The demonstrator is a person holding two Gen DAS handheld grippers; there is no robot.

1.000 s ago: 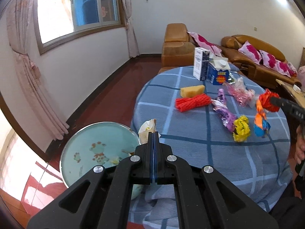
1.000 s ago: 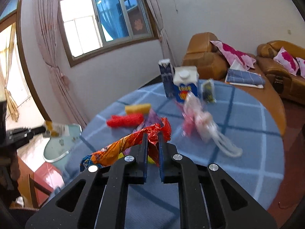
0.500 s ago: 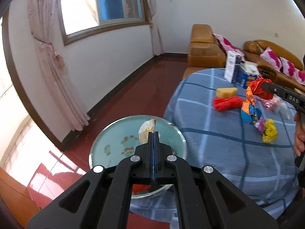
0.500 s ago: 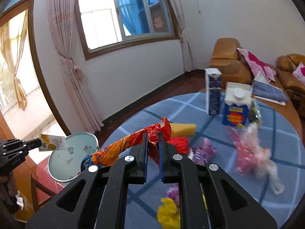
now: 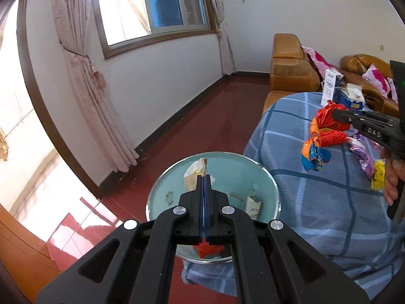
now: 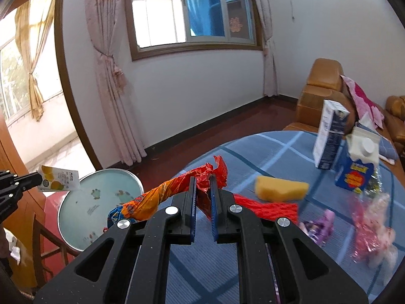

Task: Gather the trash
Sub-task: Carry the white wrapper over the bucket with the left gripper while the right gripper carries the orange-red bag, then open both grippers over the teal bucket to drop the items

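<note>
The left gripper (image 5: 203,177), low in the middle of the left wrist view, has its jaws pressed flat on a small cream juice packet (image 5: 196,171), and it now hangs over the pale green basin (image 5: 164,192) that sits below the table (image 5: 316,202) edge; a second ago the basin lay only at the lower left of that view, so the hand has swung across to bring the packet above it. In the right wrist view the same packet shows at the left edge, just above and left of the basin's rim. The basin already holds a scrap of paper and something red near its front. The right gripper (image 6: 202,185) has its jaws nearly closed on a long crumpled red and orange wrapper (image 6: 162,197), which trails to the lower left; it too has travelled from mid-table toward the basin side, and the milk carton (image 6: 329,136), blue juice box (image 6: 354,174), yellow sponge (image 6: 281,190), red netting (image 6: 265,209) and pink wrapper (image 6: 369,235) now sit to the right. Both pieces look close to being dropped: the packet seems ready for release, while the wrapper probably needs a little more travel left. Several bits remain on the table, so the collecting is partway done.
</note>
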